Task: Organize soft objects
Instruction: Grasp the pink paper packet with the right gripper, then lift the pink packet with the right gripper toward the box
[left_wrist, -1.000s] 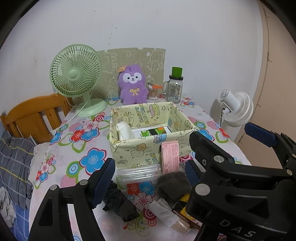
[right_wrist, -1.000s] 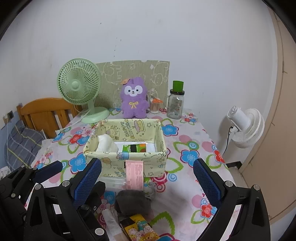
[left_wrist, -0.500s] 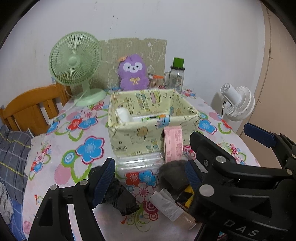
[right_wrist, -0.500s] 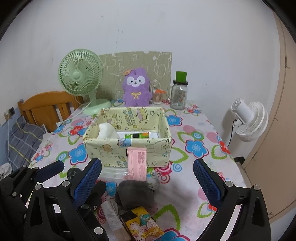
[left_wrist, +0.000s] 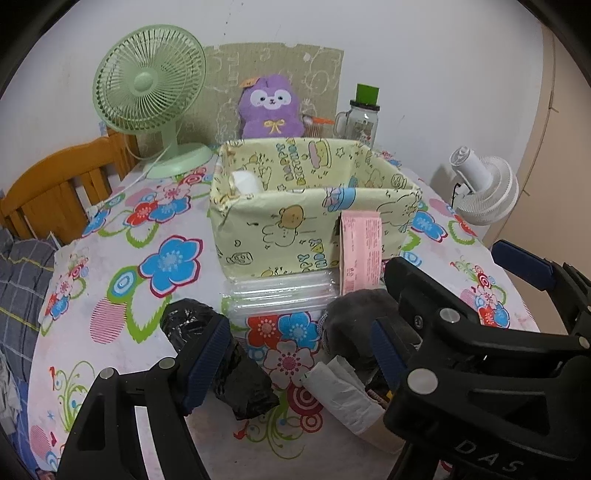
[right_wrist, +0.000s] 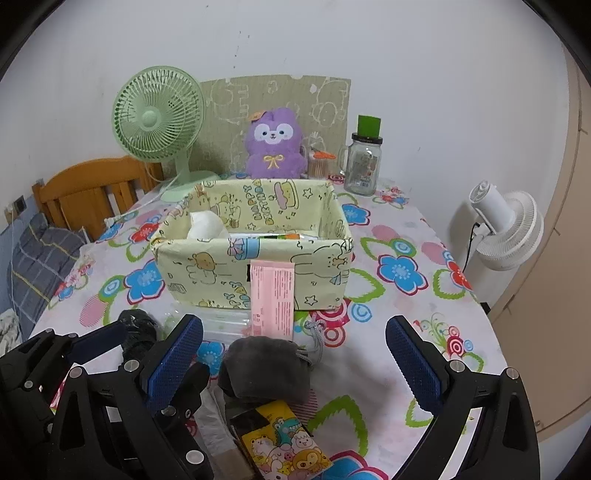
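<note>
The grey pouch (right_wrist: 264, 367) lies on the worktop (right_wrist: 388, 354) just in front of the yellow fabric box (right_wrist: 255, 273), with a black bag (left_wrist: 221, 354) to its left and a cartoon packet (right_wrist: 284, 448) nearest me. I'd bring my right gripper (right_wrist: 295, 363) down squarely over the pouch and pinch its middle so it doesn't slump. Both my grippers tilt downward; the left gripper (left_wrist: 295, 360) and the right one have fingers spread wide, holding nothing.

Both wrist views look down, close, sharing the yellow box (left_wrist: 314, 206).
</note>
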